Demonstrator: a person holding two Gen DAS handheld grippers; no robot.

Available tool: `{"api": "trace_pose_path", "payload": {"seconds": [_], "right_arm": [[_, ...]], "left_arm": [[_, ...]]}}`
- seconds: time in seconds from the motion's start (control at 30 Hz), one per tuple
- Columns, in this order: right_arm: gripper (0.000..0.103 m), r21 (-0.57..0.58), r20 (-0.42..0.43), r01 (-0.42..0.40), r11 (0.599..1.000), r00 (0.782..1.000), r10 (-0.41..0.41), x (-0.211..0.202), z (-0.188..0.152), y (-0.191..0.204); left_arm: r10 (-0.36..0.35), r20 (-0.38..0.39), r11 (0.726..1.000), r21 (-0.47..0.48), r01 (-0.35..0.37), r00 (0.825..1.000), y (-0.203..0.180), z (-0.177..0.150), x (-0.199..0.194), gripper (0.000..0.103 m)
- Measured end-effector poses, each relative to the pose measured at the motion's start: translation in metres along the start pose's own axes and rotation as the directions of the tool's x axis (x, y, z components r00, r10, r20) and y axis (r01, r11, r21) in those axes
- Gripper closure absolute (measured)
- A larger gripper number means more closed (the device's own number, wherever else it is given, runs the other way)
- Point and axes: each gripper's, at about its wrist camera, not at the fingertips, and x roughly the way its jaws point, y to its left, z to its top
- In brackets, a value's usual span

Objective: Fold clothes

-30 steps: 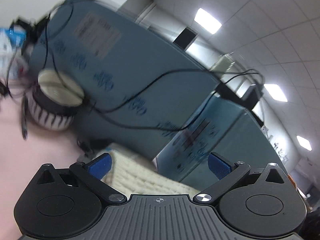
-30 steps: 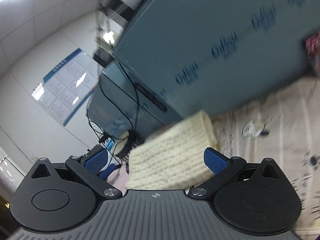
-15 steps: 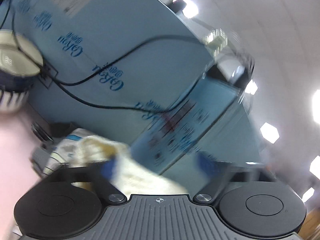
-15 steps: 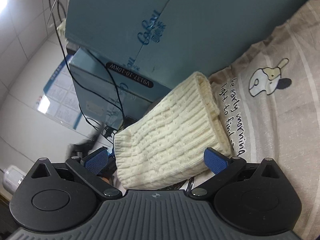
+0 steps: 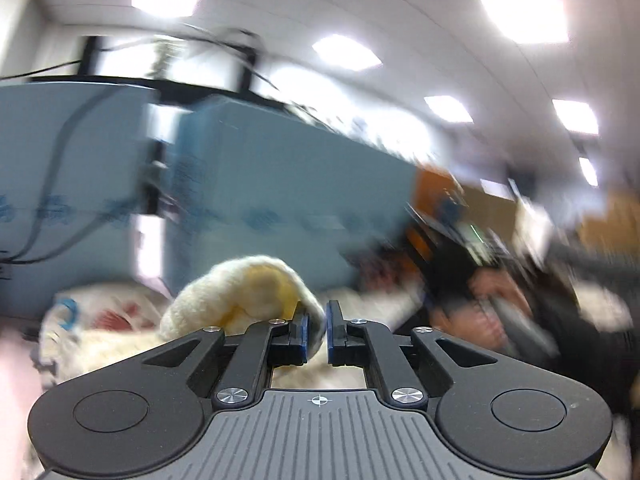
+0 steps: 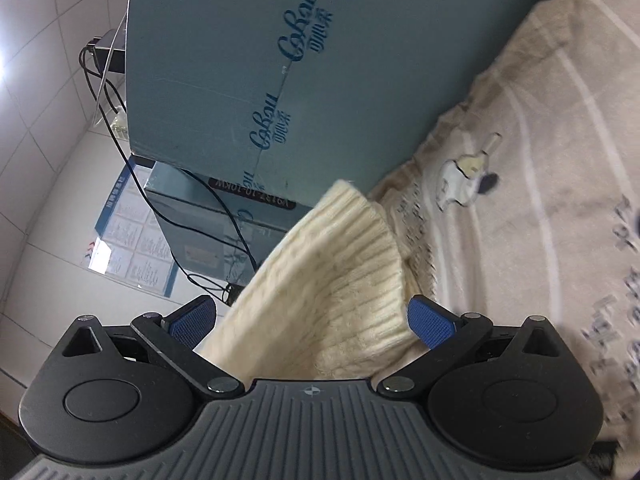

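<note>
The left claw (image 5: 316, 334) is clamped on a fold of a cream knitted garment (image 5: 248, 292), its blue pads pressed onto the cloth with only a thin gap showing between them. The knit bunches up in a soft hump directly ahead of the fingers, slightly left of centre, and more pale cloth lies low behind it. The left wrist view is heavily blurred. Beyond the hump, a teal cardboard box (image 5: 280, 184) closes off the far side, with ceiling lights above and a blurred dark-clothed person (image 5: 500, 300) at right.

The right claw (image 6: 314, 320) stands wide apart, gripping nothing. A ribbed cuff or hem of the cream knitted garment (image 6: 332, 280) lies between its open fingers, running away toward the upper middle; whether the pads touch it cannot be told. To the right spreads a beige printed bedsheet (image 6: 540, 220), striped and lettered with a small cartoon figure, offering open room. Straight ahead, the sheet ends against a tall teal cardboard box (image 6: 240, 60) with blue lettering, a second box below it, black cables (image 6: 132, 168) trailing down its left side before a tiled wall.
</note>
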Motion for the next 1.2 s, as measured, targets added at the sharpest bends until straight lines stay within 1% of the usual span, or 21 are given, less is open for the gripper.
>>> {"api": "trace_pose_path", "payload": {"seconds": [0.07,0.17,0.27,0.3,0.37,0.43,0.5,0.57,0.6,0.63,0.7,0.73,0.77,0.83,0.93,0.97,1.03,1.07,1.13,1.17,1.2], "right_arm": [[0.000,0.006,0.002,0.003,1.000,1.000,-0.003,-0.009,-0.002,-0.002],[0.000,0.017,0.002,0.015,1.000,1.000,-0.015,-0.019,-0.005,-0.007],[0.000,0.029,-0.009,0.027,0.999,1.000,-0.026,-0.023,-0.010,-0.010],[0.000,0.033,-0.017,0.027,0.999,1.000,-0.026,-0.024,-0.012,-0.011],[0.000,0.034,-0.024,0.022,0.999,0.999,-0.022,-0.027,-0.016,-0.013],[0.000,0.029,-0.023,0.022,0.999,1.000,-0.021,-0.029,-0.018,-0.012],[0.000,0.021,-0.023,0.028,0.999,0.999,-0.028,-0.029,-0.021,-0.012],[0.000,0.003,-0.026,0.038,0.999,0.999,-0.038,-0.028,-0.024,-0.009],[0.000,-0.004,-0.026,0.041,0.999,0.999,-0.041,-0.029,-0.025,-0.008],[0.000,-0.012,-0.027,0.044,0.999,0.999,-0.045,-0.029,-0.026,-0.007],[0.000,-0.033,-0.028,0.062,0.998,0.998,-0.063,-0.026,-0.028,-0.004],[0.000,-0.047,-0.028,0.076,0.996,0.997,-0.078,-0.023,-0.029,-0.002],[0.000,-0.073,-0.028,0.094,0.993,0.995,-0.096,-0.020,-0.031,0.001],[0.000,-0.123,-0.027,0.129,0.984,0.991,-0.133,-0.013,-0.035,0.006],[0.000,-0.184,-0.019,0.175,0.967,0.983,-0.181,-0.004,-0.040,0.011],[0.002,-0.203,-0.015,0.188,0.961,0.981,-0.195,-0.001,-0.042,0.013],[0.005,-0.248,0.001,0.214,0.945,0.975,-0.221,0.006,-0.045,0.015],[0.012,-0.276,0.015,0.234,0.932,0.971,-0.239,0.009,-0.048,0.017],[0.019,-0.327,0.050,0.261,0.908,0.964,-0.260,0.014,-0.054,0.019],[0.023,-0.349,0.069,0.270,0.897,0.962,-0.263,0.015,-0.057,0.019],[0.029,-0.361,0.083,0.271,0.892,0.962,-0.259,0.014,-0.060,0.019]], "left_arm": [[-0.002,-0.091,0.997,0.074,0.009,0.996,-0.020,-0.013,-0.003,0.090],[0.027,-0.213,0.991,0.132,0.001,0.977,-0.040,-0.034,-0.005,0.087],[0.064,-0.243,0.989,0.146,-0.028,0.968,-0.049,-0.048,-0.020,0.075],[0.058,-0.229,0.990,0.137,-0.027,0.972,-0.050,-0.050,-0.030,0.072],[0.044,-0.194,0.993,0.118,-0.022,0.980,-0.050,-0.053,-0.050,0.056],[0.060,-0.110,0.997,0.062,-0.053,0.992,-0.038,-0.046,-0.061,0.025],[0.100,-0.014,0.995,-0.021,-0.100,0.995,-0.024,-0.036,-0.069,0.012],[0.155,0.079,0.980,-0.139,-0.143,0.985,-0.006,-0.025,-0.070,0.010],[0.203,0.103,0.962,-0.206,-0.179,0.974,0.005,-0.020,-0.066,0.006],[0.276,0.091,0.929,-0.282,-0.241,0.957,0.019,-0.014,-0.058,0.004],[0.408,0.035,0.839,-0.409,-0.360,0.912,0.046,-0.001,-0.038,0.005],[0.458,-0.034,0.795,-0.431,-0.426,0.888,0.059,0.005,-0.022,0.005],[0.493,-0.101,0.755,-0.445,-0.482,0.864,0.072,0.009,-0.006,0.005],[0.515,-0.224,0.699,-0.449,-0.557,0.827,0.097,0.011,0.029,0.007],[0.483,-0.345,0.689,-0.417,-0.593,0.805,0.109,0.000,0.067,0.009],[0.495,-0.362,0.692,-0.387,-0.610,0.790,0.107,-0.005,0.076,0.009],[0.542,-0.355,0.702,-0.308,-0.642,0.762,0.097,-0.016,0.088,0.014],[0.561,-0.336,0.713,-0.268,-0.648,0.756,0.091,-0.017,0.090,0.018],[0.602,-0.294,0.727,-0.181,-0.662,0.742,0.077,-0.015,0.092,0.050],[0.637,-0.278,0.719,-0.123,-0.684,0.719,0.070,-0.014,0.094,0.057],[0.663,-0.260,0.710,-0.076,-0.700,0.701,0.064,-0.012,0.095,0.070]]}}
